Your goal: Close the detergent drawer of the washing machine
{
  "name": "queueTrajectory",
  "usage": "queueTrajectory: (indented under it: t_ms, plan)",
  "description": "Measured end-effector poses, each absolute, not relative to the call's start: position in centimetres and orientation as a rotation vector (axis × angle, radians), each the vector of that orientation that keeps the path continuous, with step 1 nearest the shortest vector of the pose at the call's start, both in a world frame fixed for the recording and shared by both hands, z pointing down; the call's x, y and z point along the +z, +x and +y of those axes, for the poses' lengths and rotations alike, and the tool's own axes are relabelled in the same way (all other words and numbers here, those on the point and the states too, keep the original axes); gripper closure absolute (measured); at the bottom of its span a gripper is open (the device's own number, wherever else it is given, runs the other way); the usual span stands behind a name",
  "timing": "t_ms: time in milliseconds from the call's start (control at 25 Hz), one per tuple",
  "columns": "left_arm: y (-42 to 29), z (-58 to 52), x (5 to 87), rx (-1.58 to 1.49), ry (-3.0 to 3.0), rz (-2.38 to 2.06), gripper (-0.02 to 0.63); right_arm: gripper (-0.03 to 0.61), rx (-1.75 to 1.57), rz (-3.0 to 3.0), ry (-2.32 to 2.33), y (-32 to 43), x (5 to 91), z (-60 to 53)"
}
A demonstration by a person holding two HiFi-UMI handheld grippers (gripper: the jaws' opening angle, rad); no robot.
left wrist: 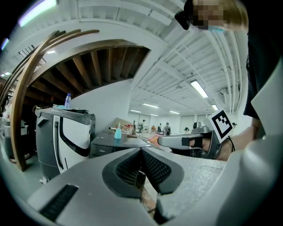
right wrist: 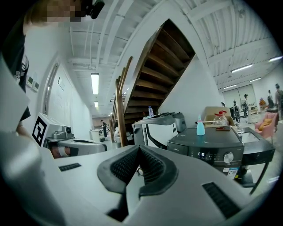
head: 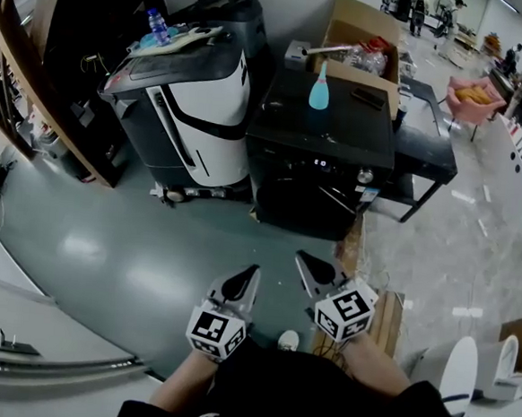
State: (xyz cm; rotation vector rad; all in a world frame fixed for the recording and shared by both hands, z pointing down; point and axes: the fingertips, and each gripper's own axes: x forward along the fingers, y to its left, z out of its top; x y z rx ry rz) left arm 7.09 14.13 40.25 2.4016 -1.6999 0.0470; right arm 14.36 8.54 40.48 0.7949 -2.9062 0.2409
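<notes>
- The washing machine [head: 321,131] is a black front-loader. It stands upright on the grey floor [head: 106,236], well ahead of the person, with its front turned toward them.
- Its control panel runs across the top of the front, with a lit display [right wrist: 200,154] and a round silver knob [right wrist: 228,157] toward the right end.
- The detergent drawer [right wrist: 180,149] sits at the panel's left end. Its dark front looks flush with the panel, though it is small in every view.

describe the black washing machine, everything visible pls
The black box-shaped washing machine stands upright on the grey floor. Its front panel has a small lit display, a round silver knob and a sticker below the knob. A pale blue plastic bottle and a flat dark object rest on top. No drawer visibly sticks out.
</notes>
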Motion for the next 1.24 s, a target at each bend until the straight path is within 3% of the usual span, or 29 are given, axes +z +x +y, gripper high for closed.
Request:
queueTrajectory:
  t_ms: [1240]
  plan:
    - [7.6, 13.6, 40.3, 0.075, 2.382, -1.75, 0.611, 0.581, 0.27, -2.931, 0.769, 14.7, 40.3, 7.8]
